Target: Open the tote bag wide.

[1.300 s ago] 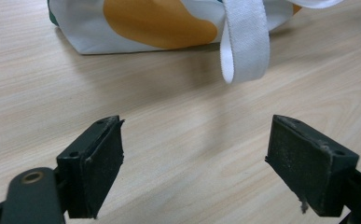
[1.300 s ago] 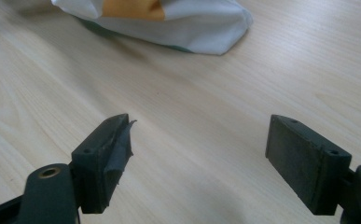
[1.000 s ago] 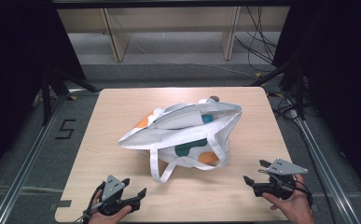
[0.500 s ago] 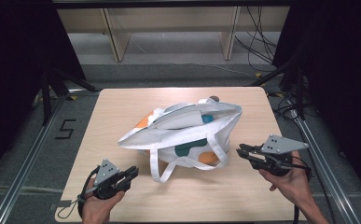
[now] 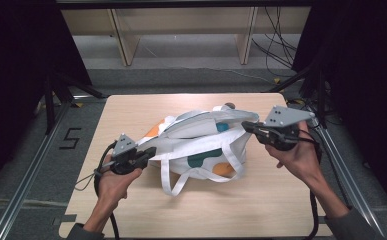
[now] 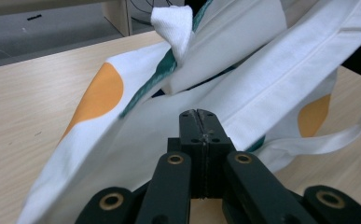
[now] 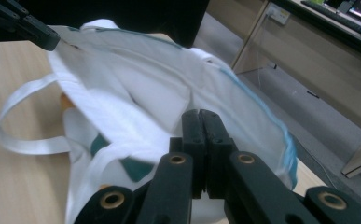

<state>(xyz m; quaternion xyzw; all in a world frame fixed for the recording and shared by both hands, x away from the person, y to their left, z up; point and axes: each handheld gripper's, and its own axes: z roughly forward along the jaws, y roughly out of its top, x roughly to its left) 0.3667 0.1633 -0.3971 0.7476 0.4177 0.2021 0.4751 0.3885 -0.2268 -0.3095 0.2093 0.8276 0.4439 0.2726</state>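
Tote bag mid-frame on tabletop. Left gripper at its lower-left corner, right gripper at upper-right rim; both just closed, pinching bag fabric, forearms angled inward.

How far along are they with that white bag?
Early. Both grips look done: the left gripper and right gripper have just closed on opposite ends of the bag rim. In hand: lifting the rim. Left: the bag's bottom sits on the table.
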